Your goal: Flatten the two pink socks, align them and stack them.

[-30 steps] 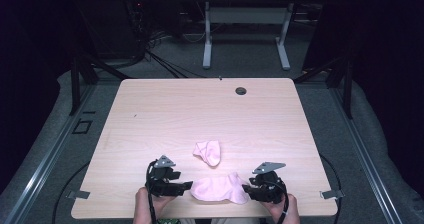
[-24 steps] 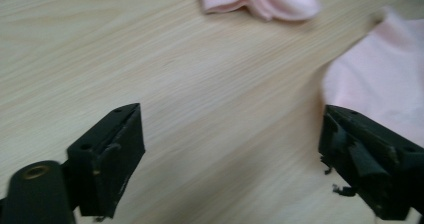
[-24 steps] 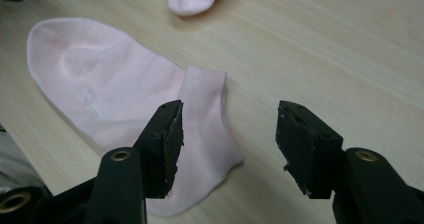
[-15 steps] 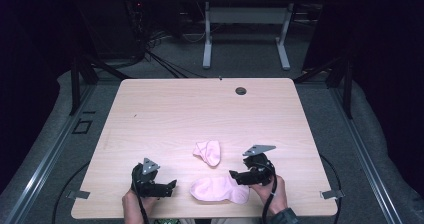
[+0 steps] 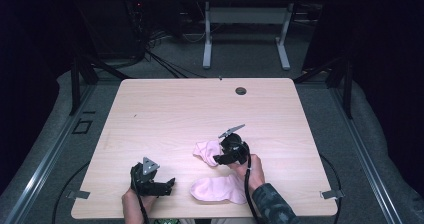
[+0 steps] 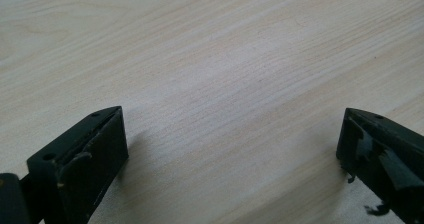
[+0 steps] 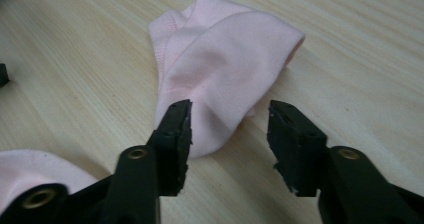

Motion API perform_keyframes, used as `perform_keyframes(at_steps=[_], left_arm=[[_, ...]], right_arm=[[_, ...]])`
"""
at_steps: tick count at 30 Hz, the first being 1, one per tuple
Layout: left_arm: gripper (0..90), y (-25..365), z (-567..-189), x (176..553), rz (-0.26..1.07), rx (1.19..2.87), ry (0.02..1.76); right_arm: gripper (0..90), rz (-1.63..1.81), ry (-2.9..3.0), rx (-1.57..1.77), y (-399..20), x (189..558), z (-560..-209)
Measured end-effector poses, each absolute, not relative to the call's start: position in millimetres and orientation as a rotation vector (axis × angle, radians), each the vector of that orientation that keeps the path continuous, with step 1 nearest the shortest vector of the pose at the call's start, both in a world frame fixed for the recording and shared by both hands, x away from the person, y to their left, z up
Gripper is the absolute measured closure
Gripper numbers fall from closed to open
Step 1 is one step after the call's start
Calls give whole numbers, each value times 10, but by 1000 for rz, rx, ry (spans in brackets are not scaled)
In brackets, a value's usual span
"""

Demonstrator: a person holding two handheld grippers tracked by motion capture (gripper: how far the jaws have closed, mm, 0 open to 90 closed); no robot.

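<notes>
**Right jaws half open at the folded sock, left jaws wide over bare wood**

The right gripper [image 5: 220, 158] sits over the middle of the bench [image 5: 175, 109], with its jaws pointing at the folded pink sock [image 5: 206, 149]. In the right gripper view the right gripper [image 7: 229, 126] shows its two black jaws standing partly apart, and they have just been closing. The near end of the folded pink sock [image 7: 220, 69] lies just ahead of the gap and a little toward the left jaw, whose tip overlaps the cloth's edge; whether that tip touches the cloth cannot be told. The right jaw's tip stands over bare wood, clear of the sock. Nothing is pinched between them. The sock lies flat on the wood, doubled over itself, with its ribbed cuff at the far end from the jaws.

A second pink sock [image 5: 218, 189] lies flat behind the right jaws, under the forearm that carries that gripper; a corner of the second pink sock [image 7: 35, 176] shows at the lower left of the right gripper view, beside the left jaw's base.

The left gripper [image 5: 167, 185] rests low near the bench's near edge, well apart from both socks, its jaws pointing toward the second sock. In the left gripper view the left gripper [image 6: 232, 134] has its jaws spread wide, with only wood grain between and ahead of them.

A small dark round grommet [image 5: 241, 90] sits in the bench's far side, well beyond both pairs of jaws.
</notes>
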State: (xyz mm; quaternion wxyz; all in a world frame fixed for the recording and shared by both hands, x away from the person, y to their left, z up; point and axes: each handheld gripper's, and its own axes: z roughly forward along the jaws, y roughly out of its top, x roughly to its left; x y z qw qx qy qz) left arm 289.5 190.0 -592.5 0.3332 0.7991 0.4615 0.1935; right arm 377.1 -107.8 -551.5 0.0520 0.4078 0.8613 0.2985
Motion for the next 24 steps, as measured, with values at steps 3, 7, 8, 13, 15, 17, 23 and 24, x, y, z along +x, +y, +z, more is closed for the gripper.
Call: perform_keyframes(at_steps=[3, 7, 8, 13, 15, 17, 23, 24], left_arm=[[0, 1900, -5924, 2896, 507, 2088, 1206], [0, 1899, -5925, 2895, 510, 2084, 1213], [0, 1898, -5925, 2896, 511, 2083, 1213], [1, 1898, -5925, 2895, 511, 2083, 1214], [1, 1898, -5925, 2895, 511, 2083, 1214], [1, 1897, -5924, 2893, 511, 2084, 1215], [3, 1897, -5923, 2894, 512, 2084, 1213], [3, 1895, -5923, 2894, 510, 2082, 1215]], right_arm=[[635, 897, 2649, 1217, -1068, 3823, -5553], [754, 891, 2681, 1206, -1040, 3840, -5597], [779, 877, 2687, 1187, -1023, 3838, -5607], [858, 846, 2686, 1143, -986, 3809, -5621], [863, 866, 2676, 1159, -998, 3797, -5623], [864, 915, 2666, 1202, -1028, 3779, -5620], [862, 1051, 2634, 1304, -1241, 3698, -5503], [861, 1060, 2633, 1322, -1276, 3687, -5479]])
